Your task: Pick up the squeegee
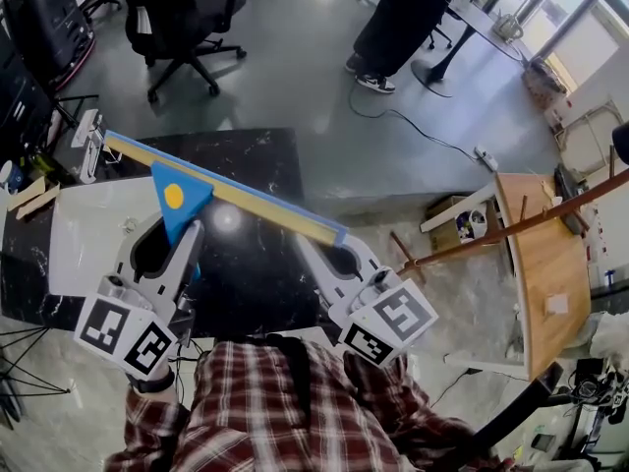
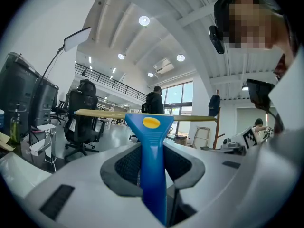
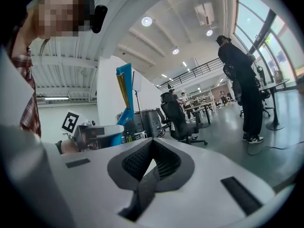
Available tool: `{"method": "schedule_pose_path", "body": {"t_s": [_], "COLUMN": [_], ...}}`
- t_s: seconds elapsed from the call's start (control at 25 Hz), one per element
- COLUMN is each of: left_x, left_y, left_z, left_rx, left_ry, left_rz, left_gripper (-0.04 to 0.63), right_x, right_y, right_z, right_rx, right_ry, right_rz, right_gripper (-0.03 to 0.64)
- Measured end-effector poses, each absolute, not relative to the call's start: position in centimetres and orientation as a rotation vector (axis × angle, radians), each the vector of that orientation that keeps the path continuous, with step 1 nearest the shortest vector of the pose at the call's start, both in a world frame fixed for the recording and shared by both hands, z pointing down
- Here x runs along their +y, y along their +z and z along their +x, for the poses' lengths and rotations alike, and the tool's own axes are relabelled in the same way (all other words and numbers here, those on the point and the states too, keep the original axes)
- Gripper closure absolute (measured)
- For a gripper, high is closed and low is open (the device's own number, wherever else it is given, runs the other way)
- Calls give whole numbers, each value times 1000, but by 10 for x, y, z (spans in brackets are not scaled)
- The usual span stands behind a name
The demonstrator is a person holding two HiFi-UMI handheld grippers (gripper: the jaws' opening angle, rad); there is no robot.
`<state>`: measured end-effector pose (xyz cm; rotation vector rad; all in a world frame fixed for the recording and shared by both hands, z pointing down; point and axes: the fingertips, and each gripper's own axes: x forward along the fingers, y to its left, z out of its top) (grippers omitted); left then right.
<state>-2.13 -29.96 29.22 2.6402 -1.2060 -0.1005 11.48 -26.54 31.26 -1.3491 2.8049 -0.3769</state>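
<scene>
The squeegee [image 1: 180, 200] has a blue handle with a yellow dot and a long yellow and blue blade that runs from upper left to right over the black table [image 1: 251, 293]. My left gripper [image 1: 169, 234] is shut on the handle and holds the squeegee off the table. In the left gripper view the blue handle [image 2: 151, 146] stands upright between the pads with the blade level across the top. My right gripper [image 1: 334, 252] sits just under the blade's right end, shut with nothing between its pads [image 3: 142, 184]. The right gripper view shows the squeegee [image 3: 124, 91] at its left.
A black office chair [image 1: 182, 18] and a standing person [image 1: 403, 18] are on the floor beyond the table. A wooden table [image 1: 545, 264] with a long pole [image 1: 511, 226] stands to the right. Monitors and clutter [image 1: 29, 87] line the left edge.
</scene>
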Motion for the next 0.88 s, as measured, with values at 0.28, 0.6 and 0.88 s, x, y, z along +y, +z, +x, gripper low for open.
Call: {"method": "schedule_pose_path", "body": {"t_s": [0.28,0.6,0.88], "left_x": [-297,-292,-292], "left_y": [294,295,298], "left_z": [-16,-11,-19], "left_rx": [-1189,-1176,-1197], "left_ry": [-88,-84,-81], "left_rz": [2648,2646,2628], "left_gripper": [459,459,459], "right_x": [-266,-266,-270], "right_y": [315,315,318], "right_z": [115,116,113], "right_rx": [2816,2820,2825], "right_ry": [-379,-387,-391], "right_rz": [-1342,-1343,-1333], "right_gripper": [604,604,604]}}
